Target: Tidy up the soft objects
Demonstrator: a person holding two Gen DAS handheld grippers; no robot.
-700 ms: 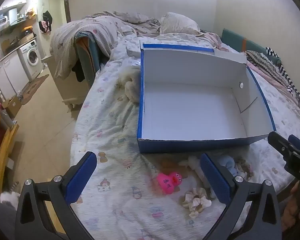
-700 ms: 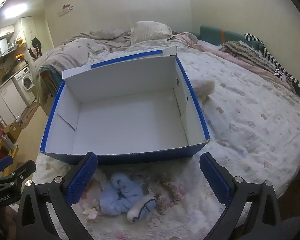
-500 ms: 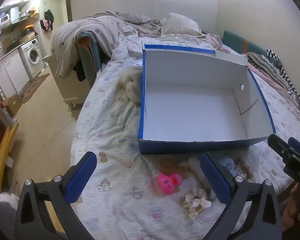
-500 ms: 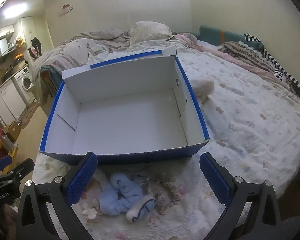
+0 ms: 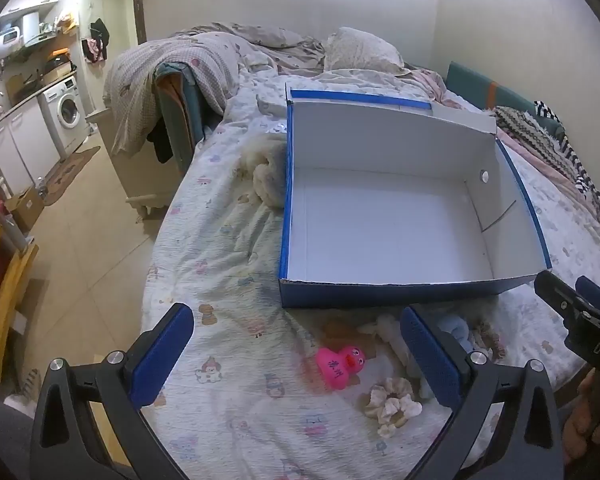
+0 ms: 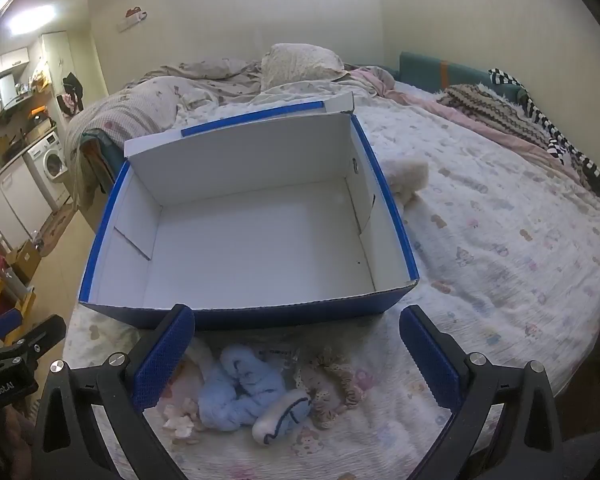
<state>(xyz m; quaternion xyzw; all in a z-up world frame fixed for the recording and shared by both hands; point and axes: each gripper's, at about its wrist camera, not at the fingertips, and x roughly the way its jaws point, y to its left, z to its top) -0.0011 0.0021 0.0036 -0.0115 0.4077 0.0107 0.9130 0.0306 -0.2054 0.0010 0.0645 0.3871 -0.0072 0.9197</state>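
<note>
We have not yet picked anything: the blue box (image 6: 396,216) on the bed (image 6: 500,240) holds nothing. Both the left gripper (image 5: 296,356) and right gripper (image 6: 296,352) gape empty. The soft pile lies just before the box; next the right gripper should probably drop onto the pale-blue plush (image 6: 240,392).

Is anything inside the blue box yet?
Nothing is. The blue box shows only its bare white floor and walls in both views. The strip of floor just behind its near wall is hidden. The blue fluffy item and pink duck lie outside, on the bedsheet.
</note>
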